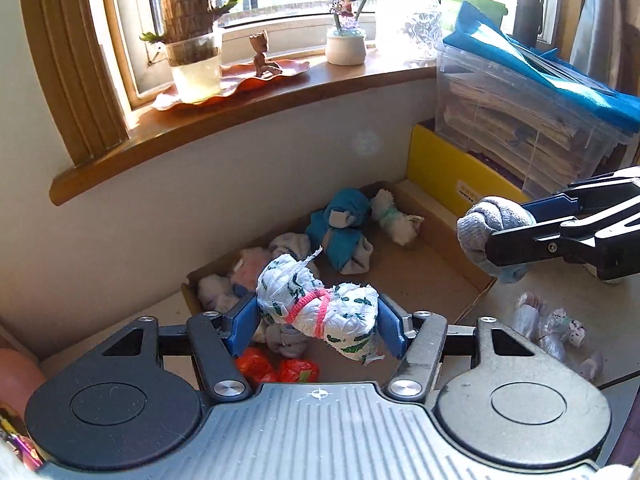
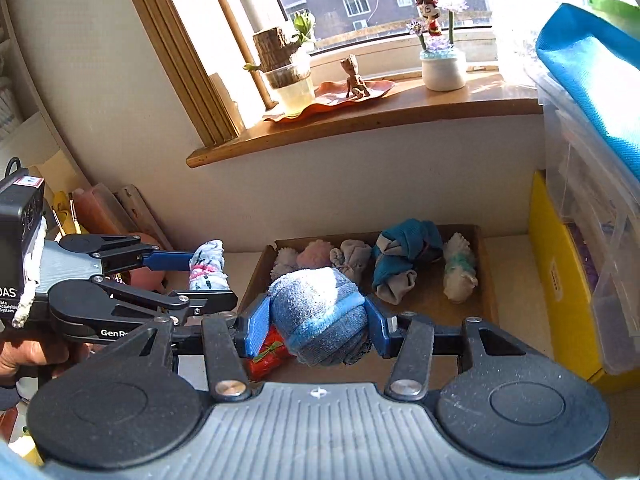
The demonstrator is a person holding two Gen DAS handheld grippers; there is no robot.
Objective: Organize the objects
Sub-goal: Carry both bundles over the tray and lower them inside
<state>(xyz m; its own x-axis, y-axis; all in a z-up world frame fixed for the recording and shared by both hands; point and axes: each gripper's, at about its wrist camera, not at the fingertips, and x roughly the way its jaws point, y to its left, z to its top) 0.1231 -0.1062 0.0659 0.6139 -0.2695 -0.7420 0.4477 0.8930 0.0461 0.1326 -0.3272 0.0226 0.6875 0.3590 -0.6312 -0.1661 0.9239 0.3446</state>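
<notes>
Two bundles are in our grip at once. Our left hand-held gripper (image 1: pixel 318 326) is clamped on a white sock roll with a green print (image 1: pixel 320 304), bound by a pink band, its blue pads pressing both ends. Our right hand-held gripper (image 2: pixel 318 322) squeezes a grey-blue sock ball (image 2: pixel 320 316) between its pads. Both hang above the near part of the shallow cardboard tray (image 2: pixel 486 280) on the worktop (image 1: pixel 560 292) under the windowsill.

Inside the tray, toward 12 o'clock from our right gripper, lies a row of rolled socks: a teal and grey pair (image 2: pixel 404 260) at about 1 o'clock, a white and green roll (image 2: pixel 460 270) further toward 2 o'clock, a pink ball (image 2: pixel 316 254) at 12. A red bundle (image 1: pixel 276 368) sits at the near edge, under the grippers. A few pale rolls (image 1: pixel 552 328) wait on the worktop outside the tray, at 3 o'clock in the left view.

We judge this the carry-and-place step. Next, each roll wants lowering into a bare patch of cardboard, most likely the middle of the tray, before we loosen the jaws; we should keep the two grippers apart while descending.
</notes>
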